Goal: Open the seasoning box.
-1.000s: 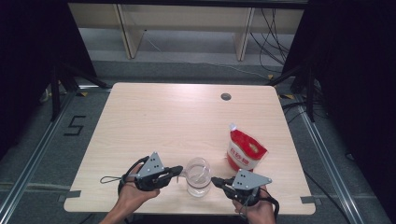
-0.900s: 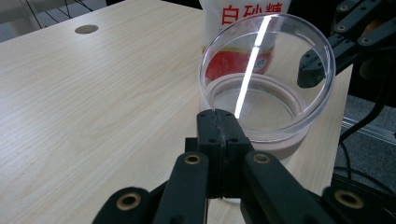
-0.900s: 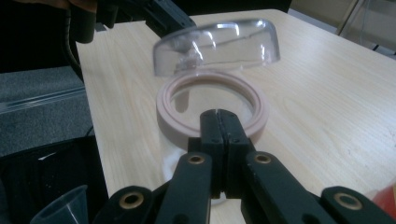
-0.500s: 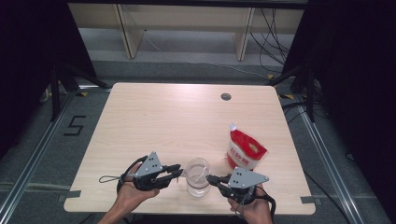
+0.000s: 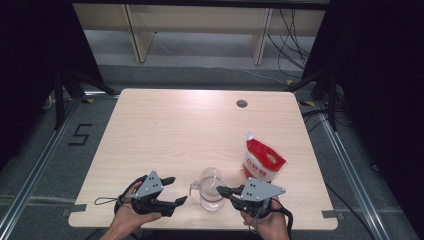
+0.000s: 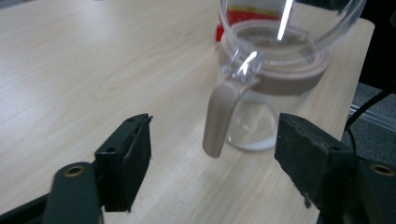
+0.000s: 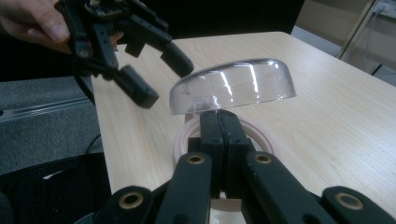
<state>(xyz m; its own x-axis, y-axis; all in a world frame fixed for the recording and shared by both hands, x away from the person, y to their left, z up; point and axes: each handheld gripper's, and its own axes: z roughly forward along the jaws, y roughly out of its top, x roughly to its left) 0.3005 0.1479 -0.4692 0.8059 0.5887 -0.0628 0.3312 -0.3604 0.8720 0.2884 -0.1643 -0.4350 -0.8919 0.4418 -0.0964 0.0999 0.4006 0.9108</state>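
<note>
A clear glass jug (image 5: 210, 189) with a beige collar (image 7: 187, 137) and beige handle (image 6: 218, 116) stands near the table's front edge. Its clear domed lid (image 7: 233, 86) is tilted up. My right gripper (image 5: 220, 190) comes in from the jug's right and is shut on the lid's near edge (image 7: 218, 121). My left gripper (image 5: 178, 190) is just left of the jug. Its jaws have just been opening and stand wide (image 6: 217, 140), with the handle between them and untouched. A red and white pouch (image 5: 262, 162) lies to the right of the jug.
The wooden table (image 5: 200, 130) has a small round dark hole (image 5: 242, 103) near its far edge. Cables trail from both grippers over the front edge. A person's hand (image 7: 32, 18) holds the left gripper (image 7: 154, 74). Shelving and cables lie beyond the table.
The left gripper's jaws have opened from shut at the jug's handle and drawn slightly back to the left. The right gripper has stayed at the jug.
</note>
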